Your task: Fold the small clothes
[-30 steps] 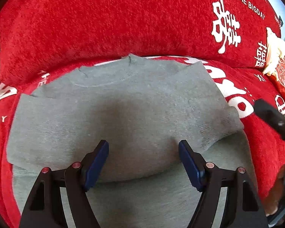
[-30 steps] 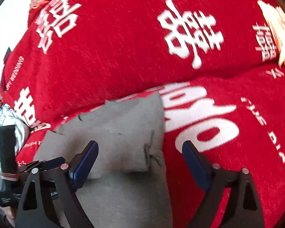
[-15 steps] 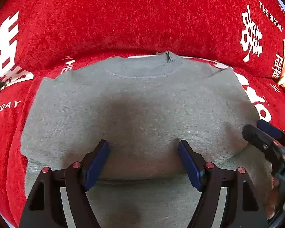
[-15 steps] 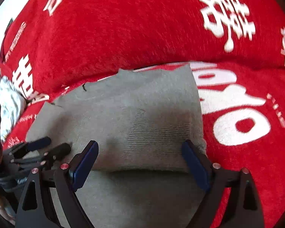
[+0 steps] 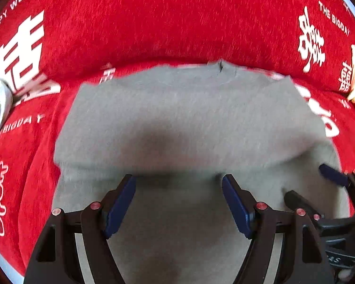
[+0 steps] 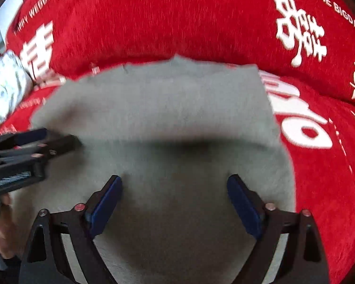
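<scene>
A grey knitted sweater (image 5: 189,118) lies flat on the red plush cover with white lettering (image 5: 153,23), neckline toward its backrest. Above the sweater's near part, the left gripper (image 5: 178,198) hangs released and empty. Beside it the right gripper (image 6: 175,198), jaws opening, holds nothing.

left gripper (image 5: 178,185): black arms | blue pads | red screws, seemingly

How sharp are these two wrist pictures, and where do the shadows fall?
Left wrist view: motion-blurred grey sweater, dark shadow ahead of the left gripper. Right wrist view: blurrier still, shadow band above the opening right gripper; fisheye bends the red cover.
</scene>
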Demonstrator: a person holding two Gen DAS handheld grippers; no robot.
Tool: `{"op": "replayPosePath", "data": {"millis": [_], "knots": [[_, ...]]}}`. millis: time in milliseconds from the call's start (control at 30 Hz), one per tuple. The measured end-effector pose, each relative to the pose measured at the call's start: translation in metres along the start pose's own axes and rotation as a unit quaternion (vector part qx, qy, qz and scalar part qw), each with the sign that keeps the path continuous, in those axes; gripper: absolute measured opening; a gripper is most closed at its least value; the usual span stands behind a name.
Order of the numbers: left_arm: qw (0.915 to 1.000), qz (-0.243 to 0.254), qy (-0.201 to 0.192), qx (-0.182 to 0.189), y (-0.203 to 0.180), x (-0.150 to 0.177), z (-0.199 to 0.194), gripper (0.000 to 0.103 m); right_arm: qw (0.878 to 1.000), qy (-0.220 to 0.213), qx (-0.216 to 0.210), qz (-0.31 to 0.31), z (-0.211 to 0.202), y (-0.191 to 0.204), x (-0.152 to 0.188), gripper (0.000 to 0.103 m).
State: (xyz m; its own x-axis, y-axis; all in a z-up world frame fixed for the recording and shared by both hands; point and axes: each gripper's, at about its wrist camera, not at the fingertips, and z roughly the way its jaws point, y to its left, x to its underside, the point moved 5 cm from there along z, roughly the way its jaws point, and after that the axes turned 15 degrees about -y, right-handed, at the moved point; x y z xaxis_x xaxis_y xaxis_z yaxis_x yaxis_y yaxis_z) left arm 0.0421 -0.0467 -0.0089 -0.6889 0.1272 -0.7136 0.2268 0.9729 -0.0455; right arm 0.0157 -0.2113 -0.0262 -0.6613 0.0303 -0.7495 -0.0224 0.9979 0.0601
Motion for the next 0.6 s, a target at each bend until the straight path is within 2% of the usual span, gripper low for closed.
{"op": "replayPosePath", "data": {"millis": [33, 67, 100, 167, 233, 333, 600], "knots": [[0.9999, -0.003, 0.011, 0.0, 0.003, 0.008, 0.002, 0.077, 1.0, -0.01, 0.01, -0.025, -0.002, 0.006, 0.003, 0.103], [1.0, -0.004, 0.004, 0.001, 0.006, 0.013, -0.001, 0.077, 0.999, -0.009, 0.014, -0.031, -0.003, 0.008, 0.005, 0.103], [1.0, 0.0, -0.007, 0.0, 0.006, 0.016, -0.007, 0.078, 0.999, -0.014, 0.019, -0.029, -0.005, 0.009, 0.006, 0.103], [0.9999, 0.006, -0.009, -0.005, 0.007, 0.025, -0.014, 0.086, 1.0, -0.012, 0.02, -0.017, -0.008, 0.007, 0.009, 0.103], [0.9998, 0.012, -0.015, -0.005, 0.007, 0.032, -0.021, 0.087, 1.0, -0.019, 0.018, -0.012, -0.013, 0.007, 0.012, 0.103], [0.9997, 0.01, -0.019, -0.014, 0.01, 0.043, -0.027, 0.103, 0.999, -0.03, 0.017, -0.009, -0.02, 0.008, 0.019, 0.103], [0.9996, 0.001, -0.026, -0.011, 0.012, 0.055, -0.038, 0.103, 0.999, -0.035, 0.033, -0.009, -0.034, 0.013, 0.03, 0.103]]}}
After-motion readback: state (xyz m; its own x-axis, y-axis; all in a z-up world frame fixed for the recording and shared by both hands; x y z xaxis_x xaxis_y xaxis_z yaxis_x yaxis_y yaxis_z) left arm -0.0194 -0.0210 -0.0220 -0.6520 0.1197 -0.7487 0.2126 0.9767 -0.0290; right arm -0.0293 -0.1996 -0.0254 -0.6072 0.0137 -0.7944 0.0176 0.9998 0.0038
